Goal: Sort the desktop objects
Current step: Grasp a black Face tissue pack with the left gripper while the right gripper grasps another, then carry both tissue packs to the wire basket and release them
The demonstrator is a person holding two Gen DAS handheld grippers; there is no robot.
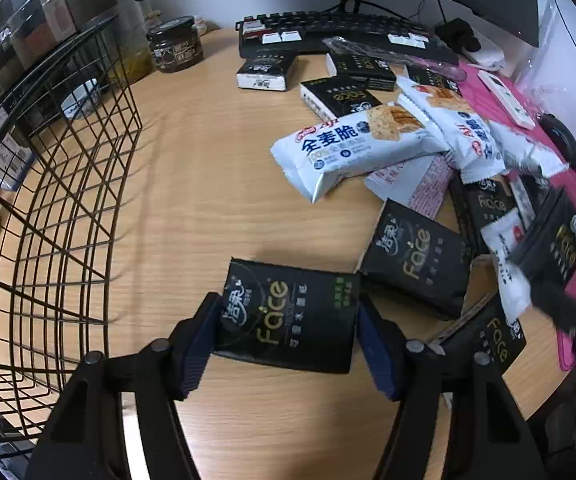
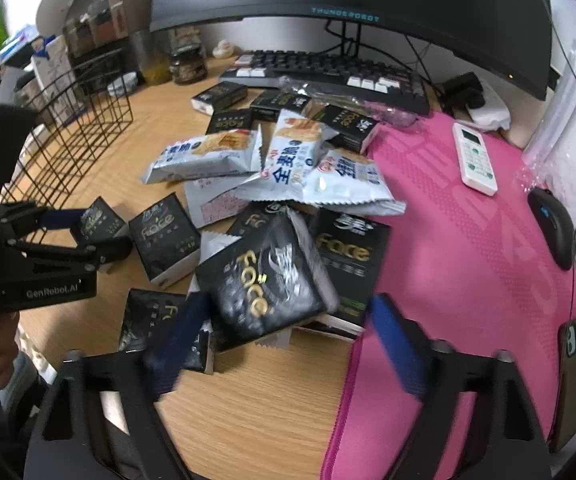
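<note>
A black "Face" tissue pack (image 1: 288,320) lies flat on the wooden desk, and my left gripper (image 1: 288,314) has its blue pads against the pack's two short sides. The right wrist view shows that gripper (image 2: 88,232) from the side, clamped on the same pack (image 2: 100,220). My right gripper (image 2: 288,304) stands open over a heap of black tissue packs. One tilted pack (image 2: 264,280) sits between its blurred fingers with a gap to the right pad (image 2: 396,344). White cracker packets (image 2: 288,160) lie behind the heap.
A black wire basket (image 1: 68,200) stands on the left of the desk. Further back are a keyboard (image 1: 348,28), a monitor and a dark jar (image 1: 176,44). A pink mat (image 2: 468,260) on the right carries a white remote (image 2: 474,158), a mouse (image 2: 552,228) and a phone (image 2: 574,380).
</note>
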